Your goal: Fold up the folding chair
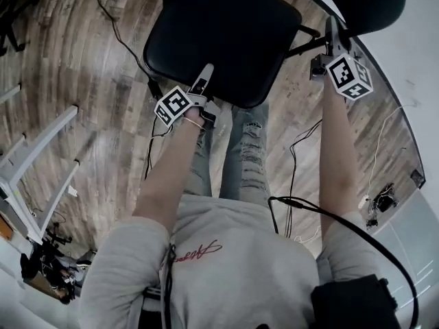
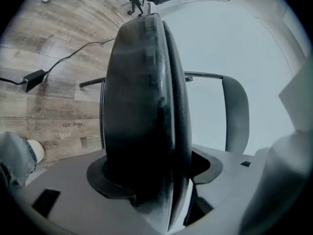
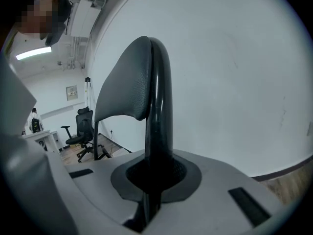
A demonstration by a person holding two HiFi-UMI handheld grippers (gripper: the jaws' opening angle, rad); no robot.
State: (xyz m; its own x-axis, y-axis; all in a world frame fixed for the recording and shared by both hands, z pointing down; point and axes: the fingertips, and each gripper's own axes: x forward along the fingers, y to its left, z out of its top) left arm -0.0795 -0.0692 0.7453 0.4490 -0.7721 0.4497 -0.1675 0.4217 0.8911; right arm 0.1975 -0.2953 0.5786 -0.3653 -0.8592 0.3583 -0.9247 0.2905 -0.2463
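Observation:
The black folding chair stands in front of me on the wood floor, its seat (image 1: 226, 33) at the top of the head view. My left gripper (image 1: 204, 81) reaches the seat's near edge. In the left gripper view the padded seat (image 2: 142, 106) stands edge-on and fills the wide gap of that gripper (image 2: 151, 180), which is shut on it. The grey backrest (image 2: 237, 114) shows behind. My right gripper (image 1: 334, 36) is up at the chair's back. It (image 3: 154, 180) is shut on the black frame tube (image 3: 160, 106) beside the backrest (image 3: 127, 82).
My legs in jeans (image 1: 240, 156) stand just behind the seat. Cables (image 1: 116, 33) and a power brick (image 2: 33, 78) lie on the floor to the left. A white rack (image 1: 34, 163) is at the far left, a white wall (image 1: 418, 46) at the right, and an office chair (image 3: 80, 131) further off.

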